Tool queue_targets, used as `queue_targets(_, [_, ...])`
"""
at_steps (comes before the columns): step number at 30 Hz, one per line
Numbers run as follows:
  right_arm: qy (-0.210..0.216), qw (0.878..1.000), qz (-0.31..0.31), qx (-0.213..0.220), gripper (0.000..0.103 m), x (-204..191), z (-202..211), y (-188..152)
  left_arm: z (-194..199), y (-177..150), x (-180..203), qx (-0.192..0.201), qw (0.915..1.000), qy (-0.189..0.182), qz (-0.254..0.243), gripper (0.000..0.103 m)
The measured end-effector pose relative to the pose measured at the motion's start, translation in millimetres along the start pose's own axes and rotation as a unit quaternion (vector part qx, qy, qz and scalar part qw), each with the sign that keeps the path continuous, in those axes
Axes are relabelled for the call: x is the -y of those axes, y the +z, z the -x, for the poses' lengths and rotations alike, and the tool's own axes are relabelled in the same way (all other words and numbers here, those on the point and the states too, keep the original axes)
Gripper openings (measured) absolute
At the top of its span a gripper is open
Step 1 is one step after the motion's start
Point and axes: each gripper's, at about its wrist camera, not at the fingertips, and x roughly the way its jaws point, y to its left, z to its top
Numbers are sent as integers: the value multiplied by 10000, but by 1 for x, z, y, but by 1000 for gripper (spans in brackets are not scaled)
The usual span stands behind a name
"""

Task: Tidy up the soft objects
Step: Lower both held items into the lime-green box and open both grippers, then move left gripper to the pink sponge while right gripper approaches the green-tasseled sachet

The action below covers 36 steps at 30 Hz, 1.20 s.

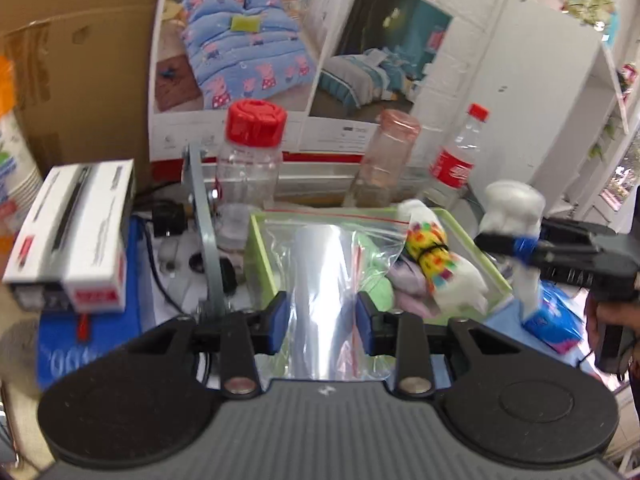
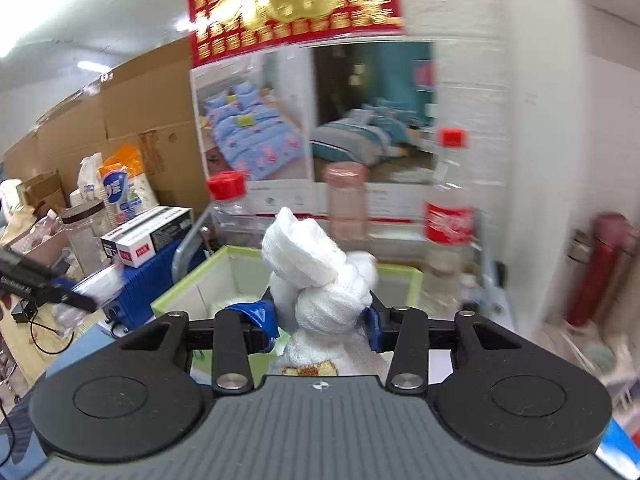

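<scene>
My left gripper [image 1: 320, 316] is shut on a clear zip bag [image 1: 320, 280] and holds it over a light green box [image 1: 256, 248]. In the box lie a white sock bundle with coloured squares [image 1: 436, 264] and pale pink and green soft items [image 1: 404, 280]. My right gripper [image 2: 322, 320] is shut on a white rolled sock bundle [image 2: 316, 272] above the same green box [image 2: 188, 284]. In the left wrist view the right gripper [image 1: 516, 246] shows at the right, holding that white bundle [image 1: 512, 204].
Behind the box stand a red-lidded clear jar [image 1: 252, 152], a pink bottle [image 1: 384, 160] and a cola bottle [image 1: 456, 156]. A white carton [image 1: 76, 240] sits on a blue case at the left. Cardboard and bedding posters form the back wall.
</scene>
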Motion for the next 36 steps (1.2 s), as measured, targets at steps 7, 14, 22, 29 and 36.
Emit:
queue_targets(7, [257,9953,331,-869,29,-21,-100,7,-72,19,-4,-271,9994,209,4,59])
queue_targets(14, [382,9917,212,-1206,38,-22,-130,0,-55,14,-13,114,9992,140,365,71])
queue_targets(22, [463,9926,849,-737,46,-45,-51,0,18,-41,-7,299,9984,462,116,75])
queue_targets(29, [808,9599,1669,-2102,48,-77,-11,-55,41,-117,-15,-223,9941,1009,325,75])
queue_targets(36, [636,9497,1797,-2483,49,-75,-14,-74,48,-167,-31,-745,9871,1313,529,75])
